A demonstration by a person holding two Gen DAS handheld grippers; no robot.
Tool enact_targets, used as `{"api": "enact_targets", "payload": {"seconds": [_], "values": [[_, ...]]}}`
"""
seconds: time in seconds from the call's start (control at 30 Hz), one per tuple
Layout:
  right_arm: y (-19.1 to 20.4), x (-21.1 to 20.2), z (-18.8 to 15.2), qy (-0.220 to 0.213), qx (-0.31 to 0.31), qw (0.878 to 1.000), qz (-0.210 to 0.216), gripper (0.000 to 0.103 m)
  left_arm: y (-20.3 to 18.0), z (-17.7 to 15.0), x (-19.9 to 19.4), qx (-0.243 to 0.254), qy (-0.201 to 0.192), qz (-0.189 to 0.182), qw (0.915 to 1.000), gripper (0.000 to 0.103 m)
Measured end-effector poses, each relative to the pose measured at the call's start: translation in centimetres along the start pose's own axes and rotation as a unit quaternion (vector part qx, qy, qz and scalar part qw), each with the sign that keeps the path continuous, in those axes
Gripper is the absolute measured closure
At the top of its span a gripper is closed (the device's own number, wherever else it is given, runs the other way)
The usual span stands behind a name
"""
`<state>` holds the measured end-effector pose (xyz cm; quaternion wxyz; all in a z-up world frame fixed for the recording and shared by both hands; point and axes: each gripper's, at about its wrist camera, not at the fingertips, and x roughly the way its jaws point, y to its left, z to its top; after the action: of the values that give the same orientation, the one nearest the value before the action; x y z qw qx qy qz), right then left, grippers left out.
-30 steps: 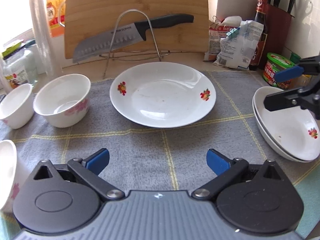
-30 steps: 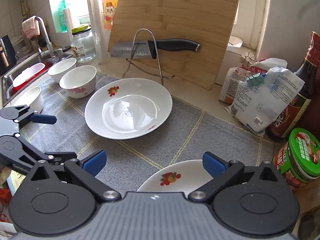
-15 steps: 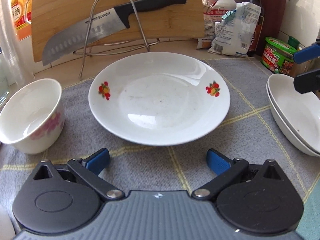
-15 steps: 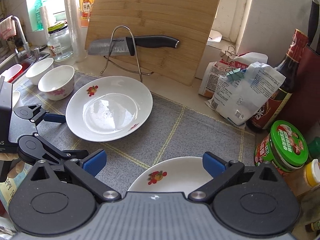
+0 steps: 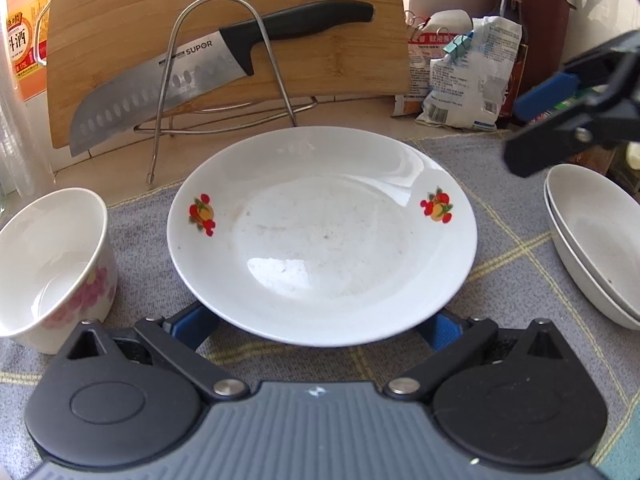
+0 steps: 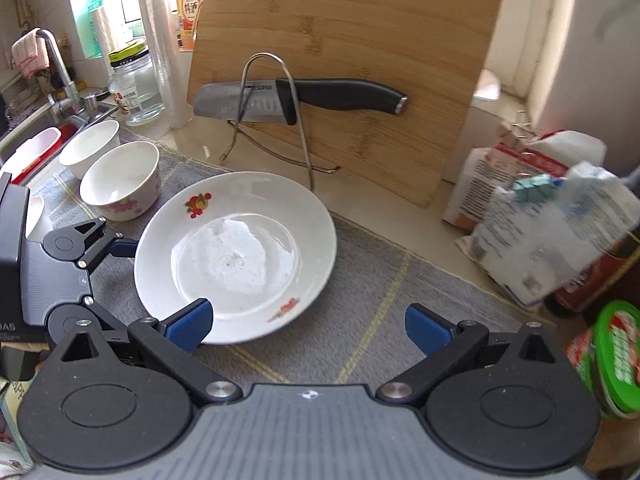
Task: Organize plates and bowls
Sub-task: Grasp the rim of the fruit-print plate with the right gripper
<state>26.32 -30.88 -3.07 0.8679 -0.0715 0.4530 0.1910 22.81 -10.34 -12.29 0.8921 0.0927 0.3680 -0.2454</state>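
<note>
Both hand-held grippers wide open: left hand-held gripper low, right hand-held gripper raised.

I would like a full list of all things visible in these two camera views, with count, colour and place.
flowered shallow plate: 1, white, mat centre
grey checked mat: 1, on counter
stacked plates: 2, white, mat right
flowered bowls: 2, white, mat left; a third rim barely shows
bamboo board: 1, tan, leaning behind
black-handled knife: 1, on wire rack
glass jar: 1, by sink
clipped bags: 2, right rear
green-lidded tub: 1, far right
left gripper: open, at plate's near rim
right gripper: open, above mat
</note>
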Motion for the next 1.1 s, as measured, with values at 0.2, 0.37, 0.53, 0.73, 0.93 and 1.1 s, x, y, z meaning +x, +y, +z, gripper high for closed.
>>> {"api": "enact_targets", "payload": {"seconds": [0.2,0.37,0.53,0.73,0.93,1.1], "values": [[-0.8,3.6,2.5,0.024,-0.017,0.999,0.044,0.0,0.0,-0.1,0.0,-0.001,-0.001,0.0,1.0,0.0],[-1.6,7.1,4.0,0.063,-0.01,0.994,0.086,0.0,-0.1,-0.1,0.0,-0.001,-0.001,0.001,1.0,0.0],[-2.2,9.4,4.6,0.079,-0.009,0.99,0.112,0.0,-0.1,-0.3,0.0,-0.002,-0.004,0.002,1.0,0.0],[-2.4,10.9,5.6,0.087,-0.012,0.984,0.152,0.0,-0.1,-0.4,-0.1,0.001,-0.008,0.002,1.0,0.0],[-1.9,11.7,6.4,0.09,-0.024,0.981,0.17,0.0,-0.2,-0.5,-0.3,0.004,-0.01,-0.001,0.9999,0.0],[-1.8,12.1,6.9,0.089,-0.028,0.978,0.184,0.0,-0.2,-0.7,-0.4,0.005,-0.016,-0.002,0.9999,0.0]]}}
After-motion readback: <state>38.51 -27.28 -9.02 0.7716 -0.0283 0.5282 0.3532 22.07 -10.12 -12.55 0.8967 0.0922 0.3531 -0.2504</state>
